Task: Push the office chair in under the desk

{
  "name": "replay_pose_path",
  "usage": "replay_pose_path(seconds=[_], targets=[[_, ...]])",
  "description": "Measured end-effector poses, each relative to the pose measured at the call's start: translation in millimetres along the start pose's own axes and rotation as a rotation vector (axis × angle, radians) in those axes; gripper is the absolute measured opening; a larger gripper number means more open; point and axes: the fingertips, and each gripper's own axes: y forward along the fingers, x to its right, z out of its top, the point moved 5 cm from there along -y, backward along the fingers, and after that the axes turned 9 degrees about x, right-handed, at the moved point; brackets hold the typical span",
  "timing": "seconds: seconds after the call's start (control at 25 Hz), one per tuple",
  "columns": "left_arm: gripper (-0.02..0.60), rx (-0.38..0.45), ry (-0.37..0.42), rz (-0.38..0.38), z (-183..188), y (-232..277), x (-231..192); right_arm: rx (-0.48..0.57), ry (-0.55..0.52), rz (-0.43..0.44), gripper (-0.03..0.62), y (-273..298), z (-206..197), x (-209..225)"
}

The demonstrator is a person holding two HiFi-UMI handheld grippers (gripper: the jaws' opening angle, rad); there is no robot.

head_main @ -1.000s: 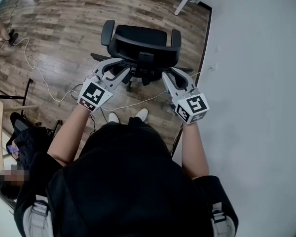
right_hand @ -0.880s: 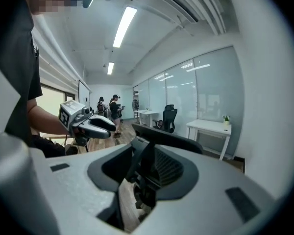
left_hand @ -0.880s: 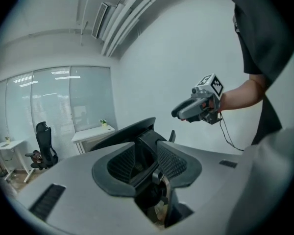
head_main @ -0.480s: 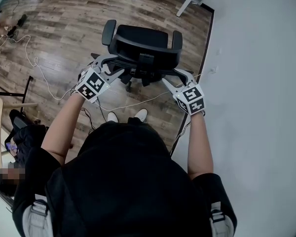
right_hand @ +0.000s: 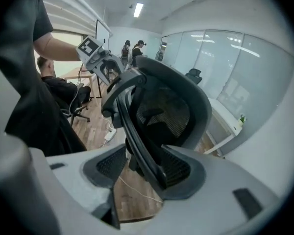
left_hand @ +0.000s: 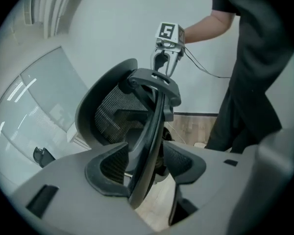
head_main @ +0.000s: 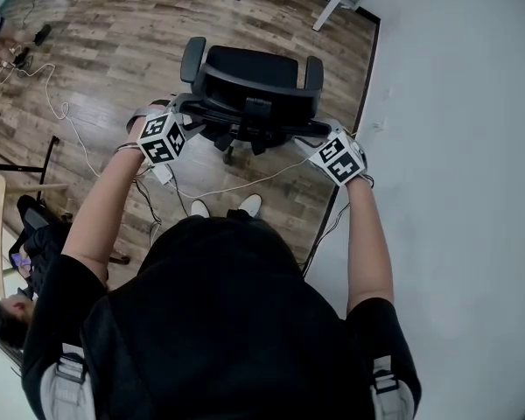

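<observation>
Office chair [head_main: 249, 73] stands on wood floor [head_main: 114, 51], backrest toward the person, seat facing away. Left gripper [left_hand: 146, 168]: jaws closed onto the backrest rim [left_hand: 154, 126], the dark edge running up between both pads. Right gripper [right_hand: 143, 168]: same hold at the other end of the rim, which crosses its jaws at a slant, pinched between them. The head view has the two grippers at opposite ends of the backrest's top edge, arms stretched forward.

Edges: white wall [head_main: 455, 147] runs along the chair's right side, its dark baseboard [head_main: 363, 77] near the right armrest [head_main: 312, 70]. White desk legs [head_main: 332, 3] show at the far end of the floor, apart from the seat, with bare boards between. Left of the chair the floor is open, but a white cable [head_main: 61, 112] loops across it, and another strand trails beneath the backrest. The person's shoes [head_main: 201, 206] stand just behind the chair base.
</observation>
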Motion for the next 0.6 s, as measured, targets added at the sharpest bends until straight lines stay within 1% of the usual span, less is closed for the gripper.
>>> replay_pose_path(seconds=[0.12, 0.24, 0.32, 0.48, 0.6], targets=[[0.218, -0.067, 0.053, -0.046, -11.2, 3.0, 0.3, -0.111, -0.095, 0.022, 0.21, 6.3, -10.7, 3.2], [0.218, -0.153, 0.114, -0.092, -23.9, 8.7, 1.7, -0.216, -0.186, 0.054, 0.21, 16.1, -24.0, 4.9], [0.218, -0.204, 0.148, -0.11, -29.9, 14.2, 4.2, -0.273, -0.241, 0.068, 0.21, 22.2, -32.0, 5.8], [0.216, -0.251, 0.169, -0.122, -33.9, 24.5, 4.2, -0.324, -0.309, 0.077, 0.21, 30.7, -37.5, 9.7], [0.205, -0.291, 0.209, -0.13, -37.8, 31.9, 3.0, -0.356, -0.358, 0.096, 0.207, 35.4, -41.9, 9.9]])
